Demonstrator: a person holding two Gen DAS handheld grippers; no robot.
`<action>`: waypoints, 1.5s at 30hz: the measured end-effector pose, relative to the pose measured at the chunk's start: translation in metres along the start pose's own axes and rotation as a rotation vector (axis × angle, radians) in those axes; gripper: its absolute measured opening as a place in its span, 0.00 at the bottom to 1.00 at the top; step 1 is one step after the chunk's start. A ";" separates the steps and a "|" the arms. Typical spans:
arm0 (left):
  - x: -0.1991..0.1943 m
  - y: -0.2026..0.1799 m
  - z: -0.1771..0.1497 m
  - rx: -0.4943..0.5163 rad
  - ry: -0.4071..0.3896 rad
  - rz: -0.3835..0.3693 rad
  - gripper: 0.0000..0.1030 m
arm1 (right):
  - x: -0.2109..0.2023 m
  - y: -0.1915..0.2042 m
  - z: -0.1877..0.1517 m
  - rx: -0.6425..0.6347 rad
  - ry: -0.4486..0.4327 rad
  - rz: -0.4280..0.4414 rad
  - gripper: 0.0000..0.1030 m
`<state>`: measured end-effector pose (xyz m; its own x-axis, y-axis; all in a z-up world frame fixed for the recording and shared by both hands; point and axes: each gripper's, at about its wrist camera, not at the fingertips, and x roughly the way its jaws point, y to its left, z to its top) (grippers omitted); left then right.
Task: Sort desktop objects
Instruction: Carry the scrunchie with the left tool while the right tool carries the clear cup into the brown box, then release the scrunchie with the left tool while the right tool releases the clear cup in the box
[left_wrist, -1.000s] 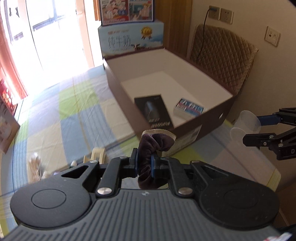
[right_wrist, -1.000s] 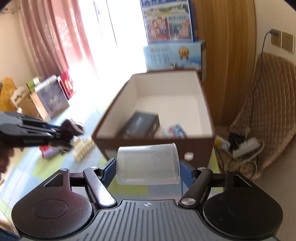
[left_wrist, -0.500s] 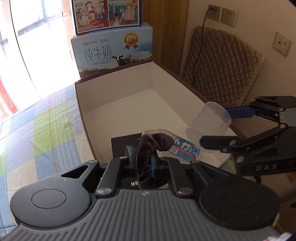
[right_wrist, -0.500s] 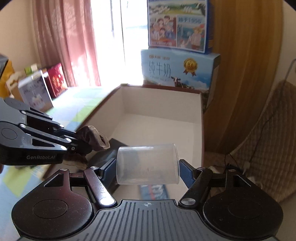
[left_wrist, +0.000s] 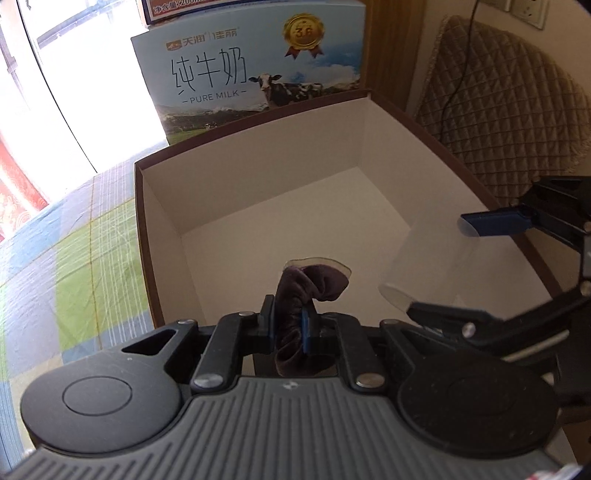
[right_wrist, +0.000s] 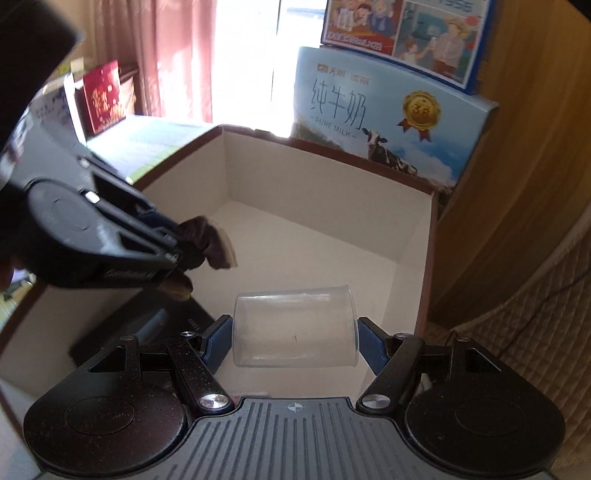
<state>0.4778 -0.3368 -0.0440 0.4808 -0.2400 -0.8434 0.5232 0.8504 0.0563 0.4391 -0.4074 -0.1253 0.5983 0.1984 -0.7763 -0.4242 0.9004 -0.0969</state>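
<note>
Box (left_wrist: 258, 206) comes first, because it is the biggest thing here: an open carton with brown outside and white walls, and it lies directly below and in front of both your tools. Behind it stands the blue milk carton (left_wrist: 258, 66). On the box floor, at the near left side, you can see a dark flat package (right_wrist: 140, 332).

Your right gripper (right_wrist: 295, 338) is clamped on the clear plastic cup (right_wrist: 295, 326). The cup lies on its side, its long axis across the jaws, and it hangs above the right part of the box, nearer to the right wall. It looks thin and empty.

Your left gripper (left_wrist: 290, 325) is squeezed tight on the dark purple velvet scrunchie (left_wrist: 314, 284), soft and folded, which hangs above the middle of the box floor. I judge both things only need releasing downward.
</note>
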 end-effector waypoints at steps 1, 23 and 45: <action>0.005 0.001 0.004 0.001 0.006 0.006 0.10 | 0.002 -0.001 0.001 0.000 0.004 0.003 0.67; 0.037 0.006 0.013 0.026 0.042 0.041 0.39 | 0.030 -0.001 0.007 -0.076 0.044 0.012 0.67; -0.032 -0.001 -0.009 -0.012 -0.045 0.023 0.72 | -0.035 0.010 -0.015 0.085 -0.085 0.082 0.98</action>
<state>0.4560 -0.3259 -0.0221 0.5234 -0.2410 -0.8173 0.5037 0.8611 0.0687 0.4037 -0.4112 -0.1086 0.6211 0.3020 -0.7232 -0.4176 0.9084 0.0207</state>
